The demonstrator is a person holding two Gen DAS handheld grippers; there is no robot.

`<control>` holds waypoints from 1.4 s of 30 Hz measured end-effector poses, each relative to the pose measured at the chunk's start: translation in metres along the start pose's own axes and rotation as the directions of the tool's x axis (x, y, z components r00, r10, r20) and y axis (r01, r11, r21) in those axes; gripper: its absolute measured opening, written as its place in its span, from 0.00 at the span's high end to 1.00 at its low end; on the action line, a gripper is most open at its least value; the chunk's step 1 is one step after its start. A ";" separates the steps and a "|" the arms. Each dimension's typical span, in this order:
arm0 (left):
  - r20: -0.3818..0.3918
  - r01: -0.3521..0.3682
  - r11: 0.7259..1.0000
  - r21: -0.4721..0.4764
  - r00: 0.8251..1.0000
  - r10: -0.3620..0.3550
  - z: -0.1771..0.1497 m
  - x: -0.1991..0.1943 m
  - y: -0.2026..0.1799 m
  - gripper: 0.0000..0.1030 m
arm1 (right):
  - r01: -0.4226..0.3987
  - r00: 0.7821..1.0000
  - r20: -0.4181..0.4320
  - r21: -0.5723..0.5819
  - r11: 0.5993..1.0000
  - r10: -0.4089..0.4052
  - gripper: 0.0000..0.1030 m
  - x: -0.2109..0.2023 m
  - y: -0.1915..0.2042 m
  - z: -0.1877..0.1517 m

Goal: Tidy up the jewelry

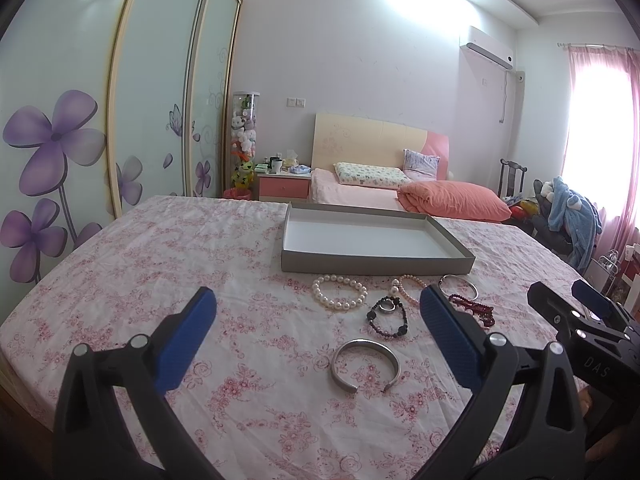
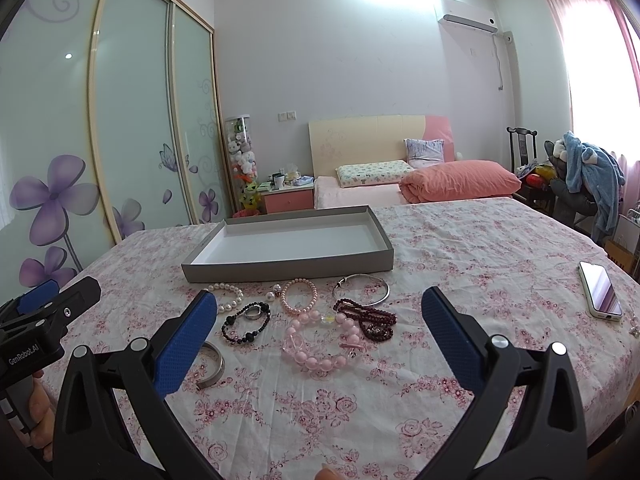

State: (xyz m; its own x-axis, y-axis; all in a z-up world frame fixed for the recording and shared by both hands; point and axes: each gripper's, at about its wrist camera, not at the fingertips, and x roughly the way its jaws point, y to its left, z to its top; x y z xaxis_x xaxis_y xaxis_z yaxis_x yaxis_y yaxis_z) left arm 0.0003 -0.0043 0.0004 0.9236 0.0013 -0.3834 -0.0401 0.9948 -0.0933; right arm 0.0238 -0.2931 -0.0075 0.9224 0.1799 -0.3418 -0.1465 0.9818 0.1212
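A shallow grey box [image 1: 376,265] [image 2: 288,271] with a white inside stands open on the floral cloth. In front of it lie several pieces of jewelry: a white pearl bracelet [image 1: 339,292] [image 2: 230,298], a black bead bracelet with a ring [image 1: 387,316] [image 2: 246,322], a silver cuff [image 1: 365,364] [image 2: 214,364], a pink pearl bracelet [image 2: 299,296], a thin silver bangle [image 2: 361,289] [image 1: 458,285], dark red beads [image 2: 370,318] [image 1: 472,308] and a large pink bead bracelet [image 2: 320,340]. My left gripper [image 1: 316,320] is open above the cuff. My right gripper [image 2: 316,320] is open above the pink beads.
A phone [image 2: 600,290] lies face up on the cloth at the right. A bed with a pink pillow [image 1: 452,200], a nightstand [image 1: 284,184] and a wardrobe [image 1: 120,120] stand behind the table. A chair with blue clothing [image 2: 588,176] is at the right.
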 end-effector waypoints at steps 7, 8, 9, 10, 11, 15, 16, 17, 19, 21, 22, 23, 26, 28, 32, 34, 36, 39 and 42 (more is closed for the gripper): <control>-0.001 0.000 1.000 0.000 1.000 0.000 0.000 0.000 0.000 0.04 | 0.000 1.000 -0.001 0.000 1.000 0.000 0.02 -0.002 0.002 0.003; -0.001 0.000 1.000 0.000 1.000 0.000 0.000 0.000 0.000 0.04 | 0.000 1.000 -0.001 0.001 1.000 0.000 0.02 -0.002 0.002 0.005; -0.001 0.000 1.000 0.000 1.000 0.000 0.000 0.000 0.000 0.04 | 0.000 1.000 -0.001 0.001 1.000 0.000 0.02 -0.003 0.003 0.006; -0.002 0.000 1.000 0.001 1.000 0.000 0.000 0.000 0.000 0.04 | -0.001 1.000 -0.001 0.001 1.000 0.001 0.02 -0.003 0.003 0.007; -0.003 0.001 1.000 0.001 1.000 -0.001 0.000 0.001 -0.001 0.04 | 0.000 1.000 -0.002 0.001 1.000 0.000 0.02 -0.004 0.004 0.008; -0.018 -0.002 1.000 0.004 1.000 0.002 -0.004 0.002 -0.001 0.04 | 0.002 1.000 -0.008 0.004 1.000 -0.002 0.02 0.001 -0.001 -0.002; -0.024 -0.001 1.000 0.005 1.000 0.002 -0.005 0.003 -0.001 0.04 | 0.002 1.000 -0.012 0.006 1.000 -0.002 0.02 0.002 -0.002 -0.003; -0.035 -0.001 1.000 0.006 0.999 0.001 -0.006 0.005 -0.002 0.04 | 0.003 1.000 -0.016 0.008 1.000 -0.002 0.02 0.005 -0.003 -0.006; -0.068 0.003 1.000 0.016 0.998 -0.002 -0.015 0.016 -0.008 0.04 | 0.005 1.000 -0.023 0.009 1.000 -0.005 0.02 0.006 -0.005 -0.003; -0.116 0.011 1.000 0.026 0.993 -0.008 -0.018 0.026 -0.010 0.04 | 0.005 0.999 -0.040 0.021 1.000 -0.005 0.02 0.011 -0.007 -0.006; -0.144 0.019 0.999 0.032 0.990 -0.015 -0.020 0.032 -0.012 0.04 | 0.006 0.999 -0.049 0.028 1.000 -0.005 0.02 0.012 -0.009 -0.006; -0.171 0.028 0.999 0.039 0.985 -0.021 -0.023 0.038 -0.014 0.04 | 0.006 0.998 -0.059 0.035 0.999 -0.003 0.02 0.012 -0.011 -0.006; -0.243 0.050 0.997 0.058 0.969 -0.035 -0.029 0.057 -0.017 0.04 | 0.006 0.996 -0.085 0.041 0.999 -0.003 0.02 0.015 -0.013 -0.005; -0.302 0.071 0.996 0.062 0.952 -0.049 -0.035 0.071 -0.020 0.04 | 0.004 0.995 -0.103 0.042 0.999 0.000 0.02 0.019 -0.013 -0.007; -0.402 0.091 0.995 0.045 0.913 -0.066 -0.046 0.095 -0.022 0.04 | 0.001 0.988 -0.157 0.051 0.999 0.007 0.02 0.029 -0.015 -0.011; -0.419 0.088 0.995 0.055 0.906 -0.057 -0.049 0.100 -0.025 0.04 | 0.003 0.982 -0.188 0.065 0.998 0.009 0.02 0.035 -0.017 -0.013; -0.434 0.082 0.994 0.078 0.900 -0.040 -0.051 0.107 -0.028 0.09 | 0.009 0.977 -0.213 0.077 0.997 0.008 0.02 0.039 -0.020 -0.015; -0.461 0.078 0.992 0.101 0.887 -0.023 -0.054 0.116 -0.033 0.15 | 0.017 0.971 -0.237 0.083 0.996 0.003 0.02 0.045 -0.022 -0.017; -0.480 0.085 0.991 0.106 0.877 -0.024 -0.058 0.122 -0.036 0.17 | 0.018 0.968 -0.250 0.086 0.996 0.004 0.02 0.048 -0.023 -0.018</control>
State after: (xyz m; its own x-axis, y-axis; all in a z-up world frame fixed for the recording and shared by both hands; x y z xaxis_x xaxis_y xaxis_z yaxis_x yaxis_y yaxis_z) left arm 0.0925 -0.0461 -0.0963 0.6281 -0.0710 -0.7749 0.0789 0.9965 -0.0274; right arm 0.0656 -0.3058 -0.0434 0.8030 0.1937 -0.5636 -0.0989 0.9759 0.1944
